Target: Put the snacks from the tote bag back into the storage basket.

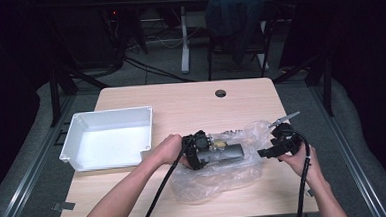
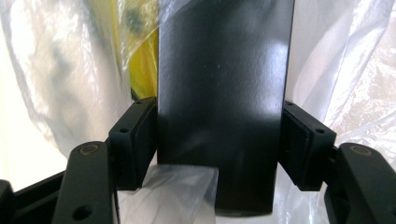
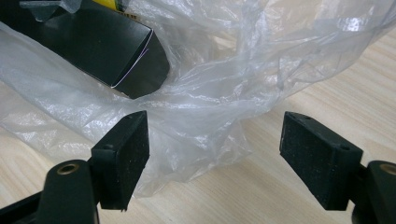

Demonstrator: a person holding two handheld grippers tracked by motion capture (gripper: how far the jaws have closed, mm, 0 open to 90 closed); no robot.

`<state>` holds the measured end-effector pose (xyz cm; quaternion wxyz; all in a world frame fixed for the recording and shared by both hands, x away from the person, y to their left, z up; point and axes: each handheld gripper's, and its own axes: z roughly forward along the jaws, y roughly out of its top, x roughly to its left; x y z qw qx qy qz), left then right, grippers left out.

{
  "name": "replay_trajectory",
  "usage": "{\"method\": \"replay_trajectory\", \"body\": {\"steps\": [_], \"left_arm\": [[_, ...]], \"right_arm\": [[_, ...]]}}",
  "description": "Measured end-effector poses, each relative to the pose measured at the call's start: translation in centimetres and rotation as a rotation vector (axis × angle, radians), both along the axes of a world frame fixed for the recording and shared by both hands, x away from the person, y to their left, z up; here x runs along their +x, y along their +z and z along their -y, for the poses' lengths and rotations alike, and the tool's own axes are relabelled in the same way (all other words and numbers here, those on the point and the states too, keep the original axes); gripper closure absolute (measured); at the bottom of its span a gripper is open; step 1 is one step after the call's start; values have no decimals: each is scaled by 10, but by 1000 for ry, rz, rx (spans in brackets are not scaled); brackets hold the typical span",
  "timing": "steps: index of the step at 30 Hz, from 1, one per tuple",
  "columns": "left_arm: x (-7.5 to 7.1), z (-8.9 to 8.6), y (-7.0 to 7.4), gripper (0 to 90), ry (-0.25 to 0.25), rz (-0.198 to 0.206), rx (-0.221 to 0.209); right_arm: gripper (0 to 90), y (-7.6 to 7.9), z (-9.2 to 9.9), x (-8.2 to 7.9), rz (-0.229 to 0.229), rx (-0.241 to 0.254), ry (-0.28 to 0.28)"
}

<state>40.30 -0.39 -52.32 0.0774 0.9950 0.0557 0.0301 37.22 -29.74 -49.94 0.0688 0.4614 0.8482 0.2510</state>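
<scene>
My left gripper (image 2: 219,140) pinches the black box (image 2: 224,93) inside the bag (image 1: 224,172); my right gripper (image 3: 215,158) gapes beside the bag.

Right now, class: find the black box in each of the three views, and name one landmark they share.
High view: black box centre, lying in the bag.
Left gripper view: centre, clamped by the left gripper.
Right gripper view: upper left.
Shared landmark: clear plastic bag.

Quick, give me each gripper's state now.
Left gripper: shut on the black box in the plastic bag.
Right gripper: open, holding nothing.
</scene>
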Motion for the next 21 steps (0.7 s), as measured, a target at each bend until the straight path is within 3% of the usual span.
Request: {"method": "replay_trajectory", "body": {"steps": [1, 2, 4, 6, 9, 10, 12, 16, 17, 18, 19, 20, 21], "left_arm": [[0, 2, -1, 369, -6, 20, 8], [0, 3, -2, 374, -9, -10, 16], [0, 5, -4, 390, -18, -10, 21], [-1, 5, -4, 400, -12, 12, 24], [1, 4, -2, 421, -19, 3, 16], [0, 4, -2, 429, -14, 24, 12], [2, 2, 0, 431, -19, -7, 14], [4, -2, 6, 433, -8, -4, -33], [6, -3, 9, 434, -16, -41, -36], [4, -4, 10, 434, -10, -4, -46], [5, -4, 13, 433, -13, -16, -37], [3, -4, 14, 433, -7, 2, -49], [4, -5, 17, 433, -12, -13, -44]], "right_arm": [[234, 0, 0, 0, 0, 8, -1], [232, 0, 0, 0, -1, -2, 1], [225, 0, 0, 0, 0, 11, -6], [218, -1, 0, 0, -1, 12, -5], [210, 0, 1, 0, 0, -2, -7], [208, 0, 1, 0, -1, -1, -8], [207, 0, 1, 0, 3, 0, -7], [206, 0, 1, 0, 2, 4, -6], [205, 0, 1, 0, 2, 4, -5], [205, 0, 1, 0, 4, 2, -5], [204, 0, 0, 0, 2, 14, -6], [204, 0, 0, 0, 0, 13, -6], [204, 0, 0, 0, -3, 4, 1]]}}
